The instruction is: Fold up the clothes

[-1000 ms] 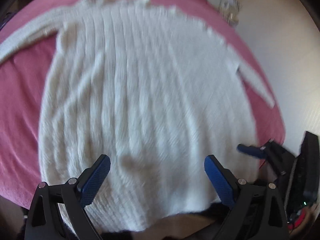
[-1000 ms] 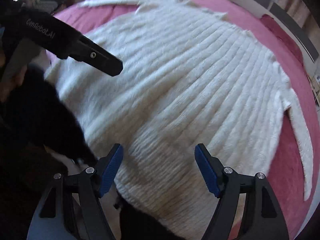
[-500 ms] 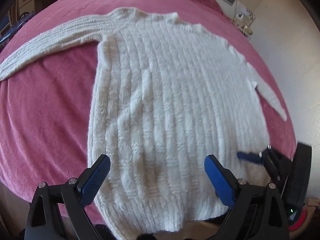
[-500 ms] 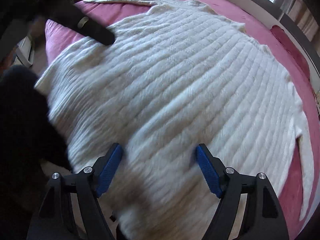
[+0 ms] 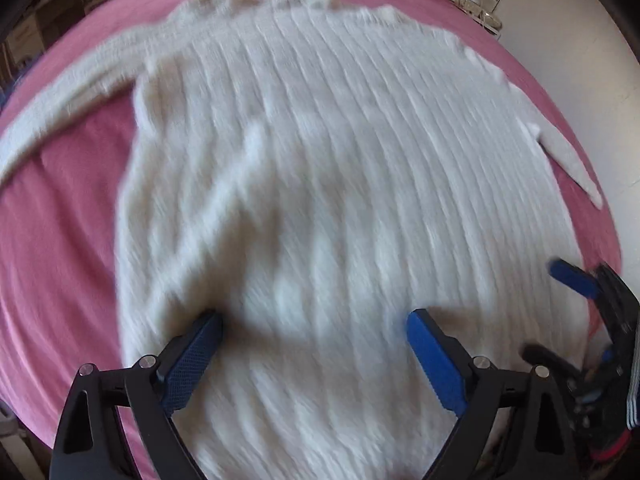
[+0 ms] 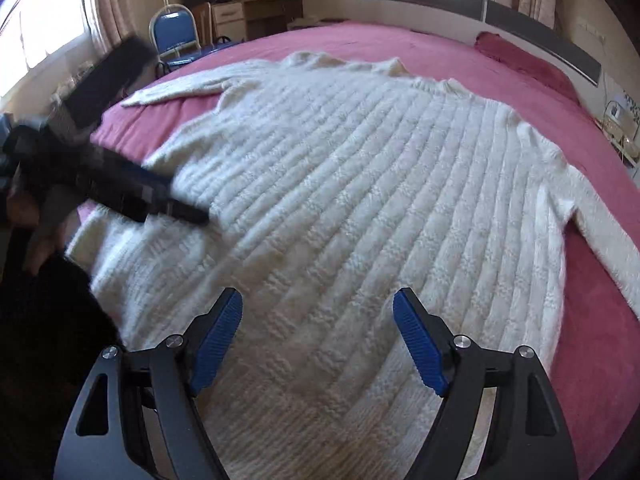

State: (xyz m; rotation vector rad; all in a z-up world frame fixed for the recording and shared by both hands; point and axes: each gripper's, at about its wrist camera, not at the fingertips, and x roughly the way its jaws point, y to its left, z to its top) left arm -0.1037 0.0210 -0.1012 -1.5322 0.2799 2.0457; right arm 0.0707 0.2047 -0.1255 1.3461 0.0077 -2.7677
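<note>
White ribbed knit sweater (image 6: 360,200) lies flat, front or back up I can't tell, on the pink bedspread (image 6: 460,52), both sleeves spread out, hem toward the camera.

Change vs 1 s ago: left gripper (image 5: 314,354) slid sideways along the hem; the left-wrist view swung out to show the whole left sleeve (image 5: 68,96), then came back in over the body. It's motion-blurred now, so not settled. Right gripper (image 6: 318,340) barely shifted, but now tilts up enough to show the room behind the bed.

Fingers: both pairs spread wide, nothing between them; neither is gripping fabric.

Read: sweater looks laid out and smoothed, no fold made yet. Likely next is a sleeve or side fold.

Edges/room:
- Hem sits right at the near bed edge; a little may overhang.
- Right sleeve (image 6: 608,236) runs close to the bed's right edge, little margin.
- Plenty of bare bedspread beyond the collar (image 6: 344,62) and by the left sleeve.
- Blue chair (image 6: 174,32) and desk well clear.
</note>
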